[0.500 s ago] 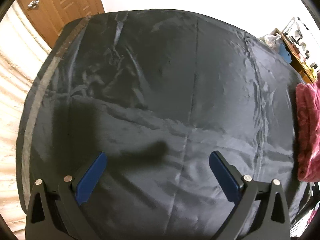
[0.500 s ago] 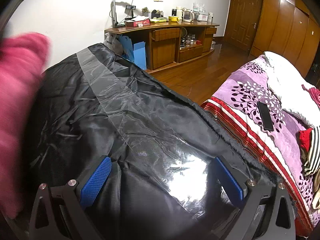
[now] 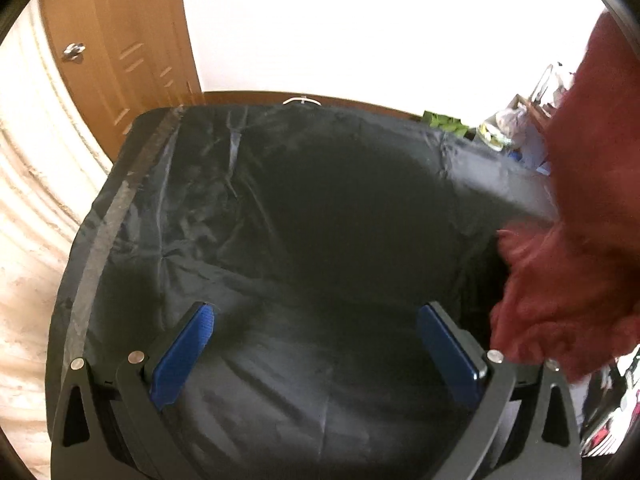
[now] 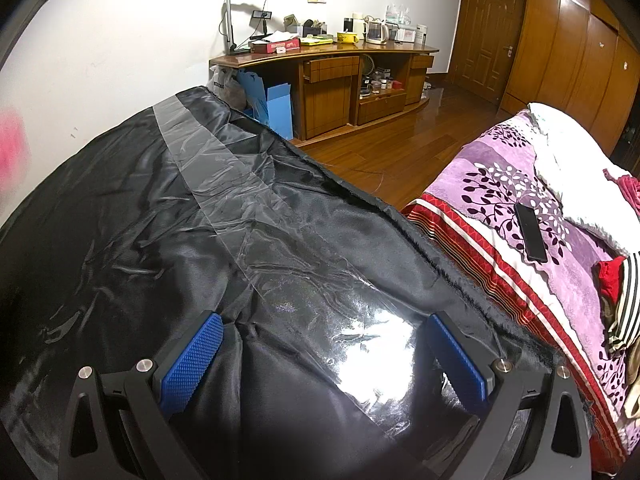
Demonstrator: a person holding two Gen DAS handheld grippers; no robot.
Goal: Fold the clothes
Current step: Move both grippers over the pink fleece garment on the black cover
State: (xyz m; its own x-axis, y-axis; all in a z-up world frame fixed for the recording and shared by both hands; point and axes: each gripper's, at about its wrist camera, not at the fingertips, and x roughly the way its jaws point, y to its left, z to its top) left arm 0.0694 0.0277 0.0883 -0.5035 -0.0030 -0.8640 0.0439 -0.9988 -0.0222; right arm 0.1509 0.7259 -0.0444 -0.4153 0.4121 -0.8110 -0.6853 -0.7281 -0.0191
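Observation:
A fluffy pink-red garment (image 3: 580,260) fills the right side of the left wrist view, blurred and raised above the black cloth-covered table (image 3: 320,220). What holds it up is out of view. My left gripper (image 3: 316,312) hangs open over the dark cloth, left of the garment, with nothing between its blue pads (image 3: 180,356). In the right wrist view the garment shows only as a pink blur (image 4: 12,148) at the far left edge. My right gripper (image 4: 325,320) is open above the table (image 4: 120,220) near a strip of clear tape (image 4: 248,208), also holding nothing.
A bed with a purple floral blanket (image 4: 520,200) stands right of the table, with a black phone (image 4: 531,236) and a heap of clothes (image 4: 616,296) on it. A cluttered wooden sideboard (image 4: 340,72) lines the far wall. A wooden door (image 3: 120,60) is behind the table's left corner.
In the left wrist view the garment has gone from lying at the right edge to looming large and raised. It has slid almost out of the right wrist view, to the left.

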